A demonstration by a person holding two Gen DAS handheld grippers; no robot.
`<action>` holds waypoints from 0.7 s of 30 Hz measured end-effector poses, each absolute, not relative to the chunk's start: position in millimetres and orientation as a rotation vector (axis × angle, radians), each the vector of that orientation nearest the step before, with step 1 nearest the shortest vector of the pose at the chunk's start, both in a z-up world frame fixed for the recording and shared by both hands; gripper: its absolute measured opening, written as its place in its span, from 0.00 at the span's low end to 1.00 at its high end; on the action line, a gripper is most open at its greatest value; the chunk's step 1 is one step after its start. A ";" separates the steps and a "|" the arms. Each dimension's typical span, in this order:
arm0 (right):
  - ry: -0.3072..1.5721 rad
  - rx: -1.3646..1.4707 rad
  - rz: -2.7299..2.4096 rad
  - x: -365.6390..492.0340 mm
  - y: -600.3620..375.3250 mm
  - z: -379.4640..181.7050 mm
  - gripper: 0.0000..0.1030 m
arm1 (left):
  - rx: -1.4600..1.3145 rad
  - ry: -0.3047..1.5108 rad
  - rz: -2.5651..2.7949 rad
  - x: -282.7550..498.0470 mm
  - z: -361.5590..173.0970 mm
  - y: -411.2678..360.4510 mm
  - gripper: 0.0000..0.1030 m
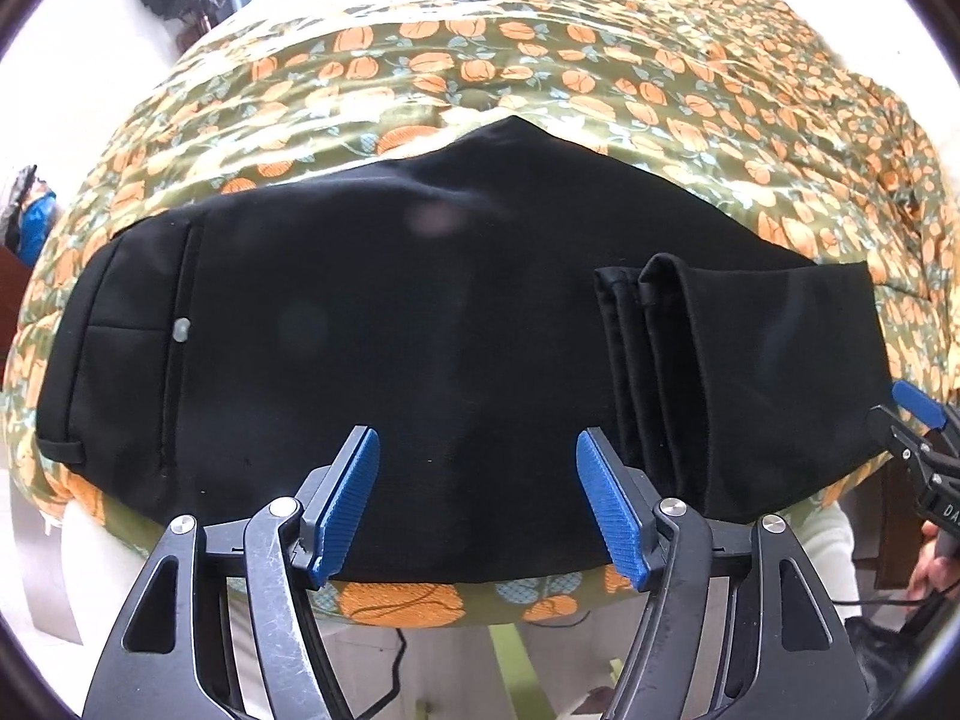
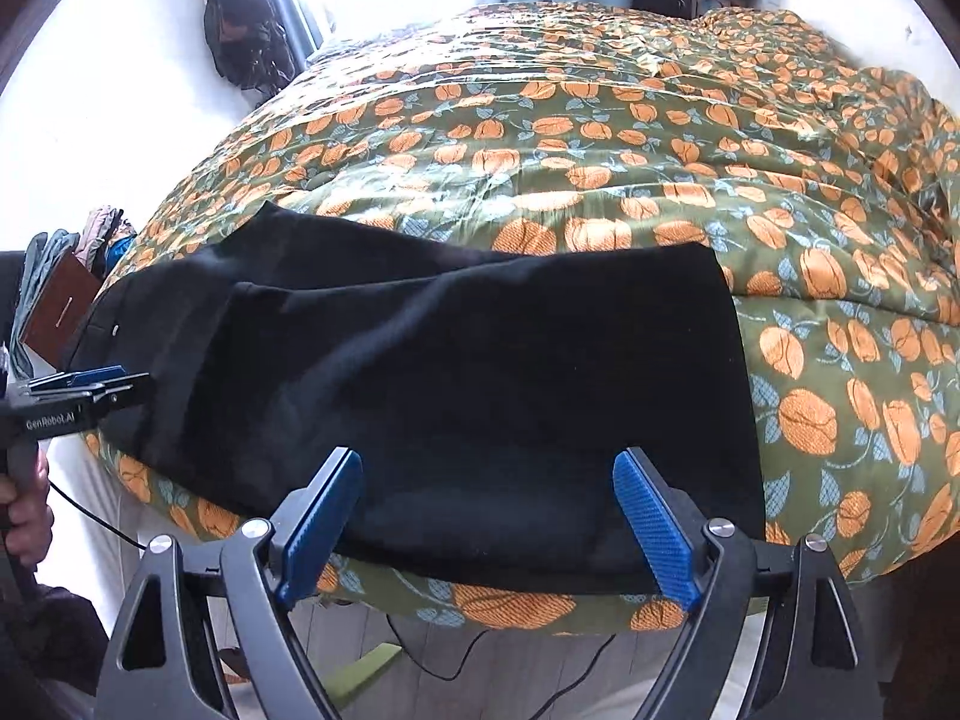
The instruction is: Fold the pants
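Black pants (image 1: 390,312) lie folded across the near edge of a bed, waistband and pocket at the left, the leg ends (image 1: 654,360) doubled back on top at the right. In the right wrist view the same pants (image 2: 480,372) spread from the left to a straight fold edge at the right. My left gripper (image 1: 477,504) hovers open over the pants' near edge, nothing between its blue pads. My right gripper (image 2: 486,522) also stands open above the near edge, its jaws wide with only cloth below. Each gripper shows at the other view's margin, the right gripper (image 1: 915,414) and the left gripper (image 2: 90,387).
A green quilt (image 2: 600,168) with orange flowers covers the bed. A person's hand (image 2: 27,516) holds the left gripper's handle. Dark bags (image 2: 246,36) hang by the window at the back left. Cables (image 2: 444,660) run over the floor below the bed edge.
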State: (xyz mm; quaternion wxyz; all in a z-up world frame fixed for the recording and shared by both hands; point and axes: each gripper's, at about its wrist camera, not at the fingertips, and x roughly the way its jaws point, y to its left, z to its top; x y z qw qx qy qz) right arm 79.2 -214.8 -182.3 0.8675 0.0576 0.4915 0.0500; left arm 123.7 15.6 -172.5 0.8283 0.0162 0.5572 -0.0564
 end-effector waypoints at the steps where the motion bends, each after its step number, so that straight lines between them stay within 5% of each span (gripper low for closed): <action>1: 1.034 0.118 0.101 80.9 -212.3 -183.9 0.83 | 0.038 1.182 -0.116 123.7 -172.8 16.3 0.69; 6: 1.083 0.113 0.068 89.8 -204.1 -207.1 0.85 | 0.049 1.190 -0.083 125.2 -178.7 24.1 0.76; 12: 1.107 0.097 0.031 89.6 -197.3 -226.5 1.00 | 0.063 1.222 -0.042 126.6 -188.2 35.0 0.79; 21: 1.105 0.123 0.020 90.8 -198.2 -233.5 1.00 | 0.081 1.215 0.010 123.9 -192.5 45.7 0.84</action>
